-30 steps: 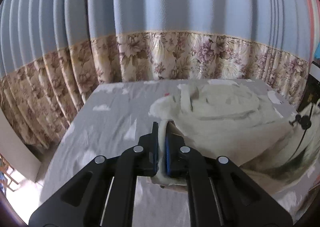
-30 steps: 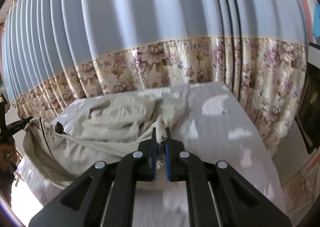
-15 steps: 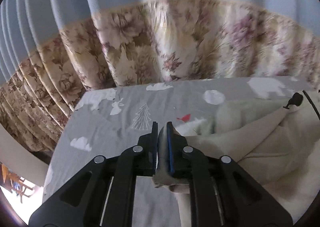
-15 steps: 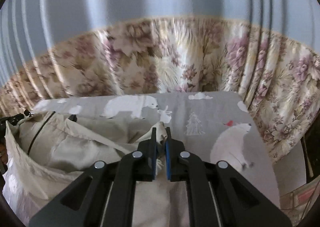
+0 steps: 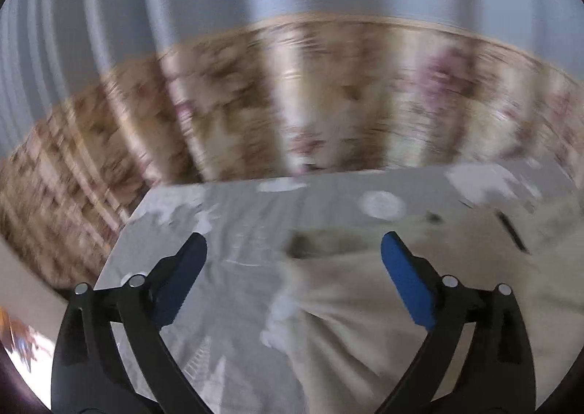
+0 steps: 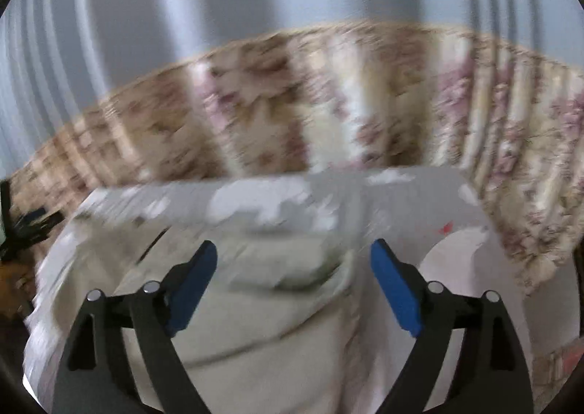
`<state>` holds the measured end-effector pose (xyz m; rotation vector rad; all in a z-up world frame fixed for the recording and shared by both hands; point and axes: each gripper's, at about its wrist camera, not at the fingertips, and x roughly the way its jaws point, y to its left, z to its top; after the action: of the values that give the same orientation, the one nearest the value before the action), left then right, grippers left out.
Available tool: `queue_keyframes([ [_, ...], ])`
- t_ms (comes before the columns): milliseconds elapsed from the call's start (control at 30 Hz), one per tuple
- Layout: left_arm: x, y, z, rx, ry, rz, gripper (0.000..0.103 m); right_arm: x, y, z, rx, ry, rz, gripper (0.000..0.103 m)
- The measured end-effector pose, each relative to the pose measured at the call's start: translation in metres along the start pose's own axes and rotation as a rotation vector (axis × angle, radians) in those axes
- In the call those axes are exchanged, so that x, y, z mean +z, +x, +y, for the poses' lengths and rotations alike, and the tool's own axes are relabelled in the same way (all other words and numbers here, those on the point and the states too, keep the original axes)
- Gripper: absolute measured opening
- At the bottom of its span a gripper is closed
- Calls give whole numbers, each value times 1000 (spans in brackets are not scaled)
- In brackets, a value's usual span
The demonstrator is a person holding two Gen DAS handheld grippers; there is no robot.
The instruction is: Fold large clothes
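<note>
A large cream garment lies on the grey printed sheet near the far end of the bed. In the left wrist view its left edge lies between my fingers. My left gripper is open and holds nothing. In the right wrist view the garment spreads below and left of my right gripper, which is open and empty just above the cloth. A dark drawstring shows on the garment. Both views are blurred by motion.
A blue curtain with a floral lower band hangs right behind the bed's far edge, also in the right wrist view. The bed's left edge and right edge drop off close by. The other gripper shows dark at far left.
Both grippers have opened and let go of the garment, which now lies on the sheet. Both have moved closer to the bed's far end, and the views are now motion-blurred.
</note>
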<state>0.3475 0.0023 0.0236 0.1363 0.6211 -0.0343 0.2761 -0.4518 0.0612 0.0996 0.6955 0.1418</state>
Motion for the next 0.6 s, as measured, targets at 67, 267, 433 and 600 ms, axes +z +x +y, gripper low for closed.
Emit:
queue_keyframes([
  [67, -6, -7, -24, -41, 64, -1, 99, -16, 5, 13, 22, -35, 43, 86],
  [267, -22, 37, -61, -10, 129, 80, 99, -39, 48, 28, -37, -69, 129, 86],
  [433, -30, 73, -58, -87, 81, 175, 35, -36, 60, 27, -36, -62, 121, 20],
  [600, -22, 69, -49, -80, 31, 121, 1, -18, 49, 27, -41, -65, 48, 11],
])
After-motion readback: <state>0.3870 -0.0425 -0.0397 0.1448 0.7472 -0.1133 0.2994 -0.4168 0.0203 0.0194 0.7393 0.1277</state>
